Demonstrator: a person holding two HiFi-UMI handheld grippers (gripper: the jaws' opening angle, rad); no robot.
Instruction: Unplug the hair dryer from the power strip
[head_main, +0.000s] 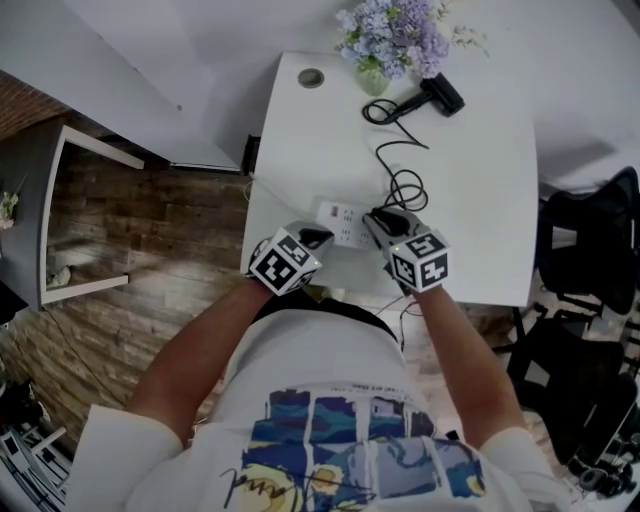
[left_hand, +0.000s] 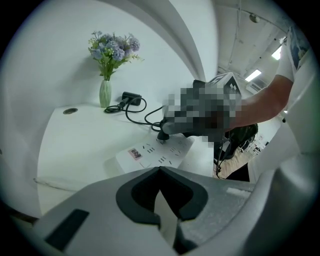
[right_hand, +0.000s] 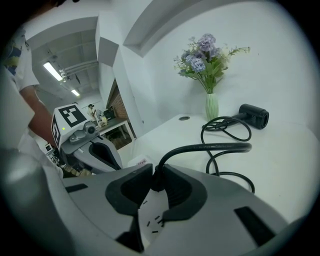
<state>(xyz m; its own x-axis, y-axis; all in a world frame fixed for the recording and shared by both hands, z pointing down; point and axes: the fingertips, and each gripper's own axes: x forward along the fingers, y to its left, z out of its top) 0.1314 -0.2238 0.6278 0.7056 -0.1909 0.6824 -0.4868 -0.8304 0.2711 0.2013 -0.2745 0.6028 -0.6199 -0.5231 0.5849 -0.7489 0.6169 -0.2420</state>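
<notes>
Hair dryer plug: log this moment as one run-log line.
right gripper: shut on black hair dryer plug | plug: seated in white rectangular power strip | left gripper: shut, empty | unplug: not done

A green vase (head_main: 374, 79) of lilac flowers (head_main: 395, 30) stands at the white desk's (head_main: 480, 200) far edge. A round grommet (head_main: 311, 77) sits in its far left corner. A black chair (head_main: 590, 260) stands off its right edge.

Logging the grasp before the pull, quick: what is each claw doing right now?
Left claw: closed, empty.
Right claw: closed on the hair dryer plug.
</notes>
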